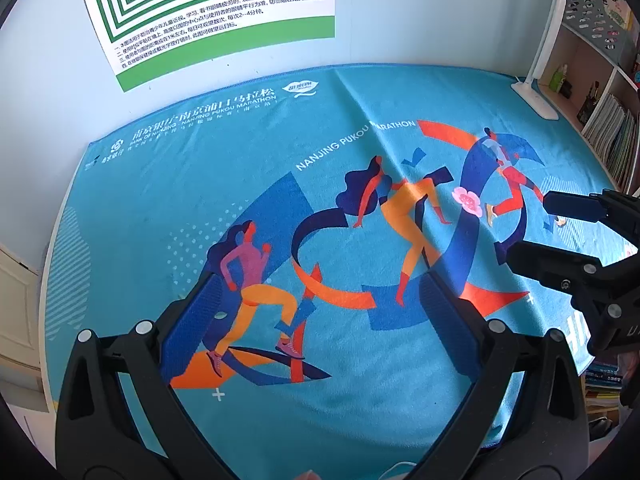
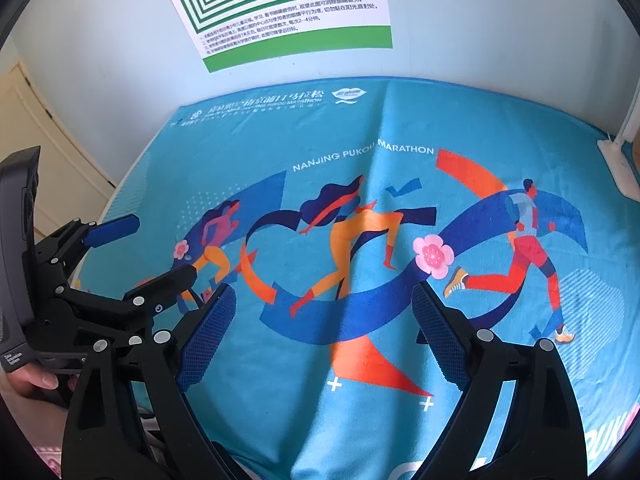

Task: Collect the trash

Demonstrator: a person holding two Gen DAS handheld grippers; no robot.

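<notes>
Both tongs wide open, side by side

The left tongs (image 1: 320,300) and right tongs (image 2: 324,312) each hover with 2 blue-padded fingers spread apart; a hand (image 2: 34,380) grips the left handle.

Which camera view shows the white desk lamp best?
The left wrist view: the white desk lamp shows its base and upright arm. The right wrist view shows only part of the base and stem at the right edge.

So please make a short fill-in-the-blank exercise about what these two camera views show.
1. Both the left gripper and the right gripper have their jaws ____.
2. The table is covered by a blue cloth printed with ____.
3. On the wall hangs a poster with nested ____ squares.
4. The white lamp stands beside the ____.

Missing words: open; runners; green; bookshelf
</notes>
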